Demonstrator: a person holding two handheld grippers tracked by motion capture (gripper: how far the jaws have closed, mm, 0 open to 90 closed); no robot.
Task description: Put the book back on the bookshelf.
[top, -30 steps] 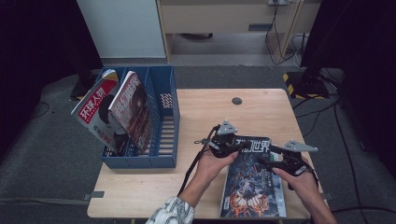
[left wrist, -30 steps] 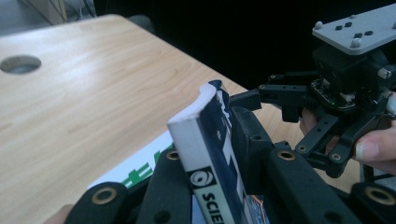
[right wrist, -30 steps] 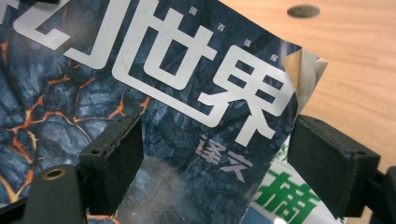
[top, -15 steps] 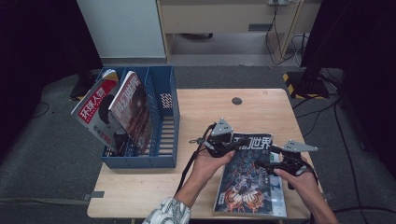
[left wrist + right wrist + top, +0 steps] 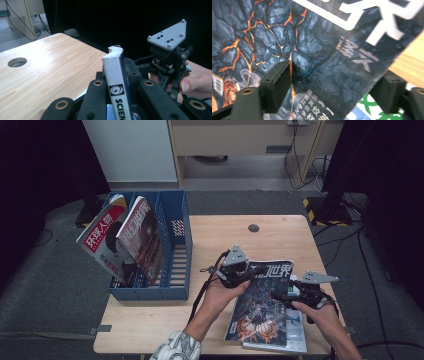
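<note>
A dark magazine point(image 5: 260, 305) with a lava-patterned cover lies tilted on the table's front right. My left gripper point(image 5: 248, 274) is shut on its white spine point(image 5: 115, 72) at the upper left corner, raising that corner; its jaws have tightened a little. My right gripper point(image 5: 279, 296) sits at the magazine's right edge. In the right gripper view the cover point(image 5: 312, 50) spreads in front of my right gripper point(image 5: 332, 90), whose jaws have just been closing but stand well apart, the pads not pressing on it.
A second magazine point(image 5: 296, 332) with white and green print lies under the dark one. A blue file rack point(image 5: 175, 250) stands at the table's left with two magazines point(image 5: 107, 237) leaning in it. A round hole point(image 5: 253, 228) is in the tabletop point(image 5: 150, 320).
The dark magazine has swung, its lower end shifting left, and its spine corner has come up in the left gripper. The right hand has stayed in place.
</note>
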